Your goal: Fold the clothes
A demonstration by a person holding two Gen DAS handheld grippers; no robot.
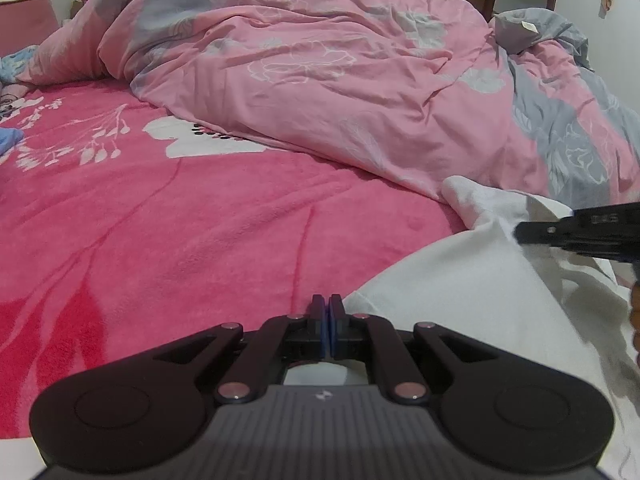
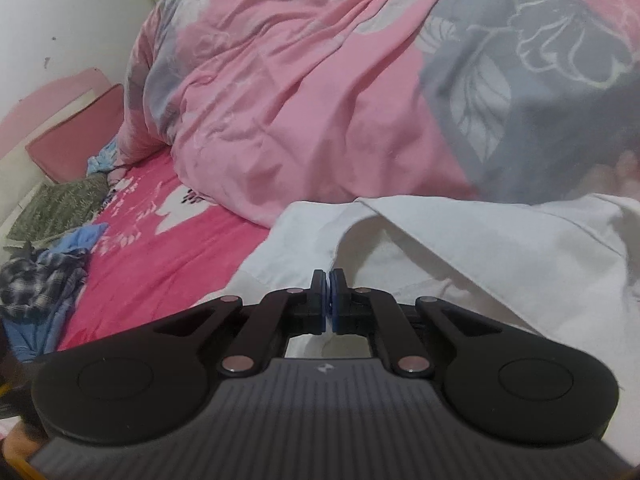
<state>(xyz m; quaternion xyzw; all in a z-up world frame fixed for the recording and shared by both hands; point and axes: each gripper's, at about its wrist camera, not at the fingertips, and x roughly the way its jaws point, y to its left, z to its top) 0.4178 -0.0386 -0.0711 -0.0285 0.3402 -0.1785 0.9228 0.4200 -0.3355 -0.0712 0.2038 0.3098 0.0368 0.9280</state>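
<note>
**Item:** white garment point(image 2: 500, 248), thin woven cloth, shirt-like. It lies crumpled on the pink fleece blanket point(image 1: 200, 232), filling the lower right of the left wrist view and the centre and right of the right wrist view, just below the heaped pink-and-grey duvet point(image 1: 300, 60).

**Handling, as judged:** light, limp and without stiffness. It will sag and drape from any pinch point and drag its free parts over the fleece, which probably grips it a little. Not fragile. Seams and hems are the firmest places to take.

**Hold points:** a stitched edge runs across the middle of the right wrist view. A corner or seam end there suits a pinch better than the loose middle of a panel.

**Left gripper** point(image 1: 327, 304): jaws together at lower centre, with the garment's edge just to their right. Whether cloth is pinched I cannot tell.

**Right gripper** point(image 2: 329, 280): jaws closed at a fold of the white cloth, and a sliver appears caught between the blue pads.

**Other stock:** plaid and blue clothes point(image 2: 44, 280) heaped at the lower left of the right wrist view, unfolded.
</note>
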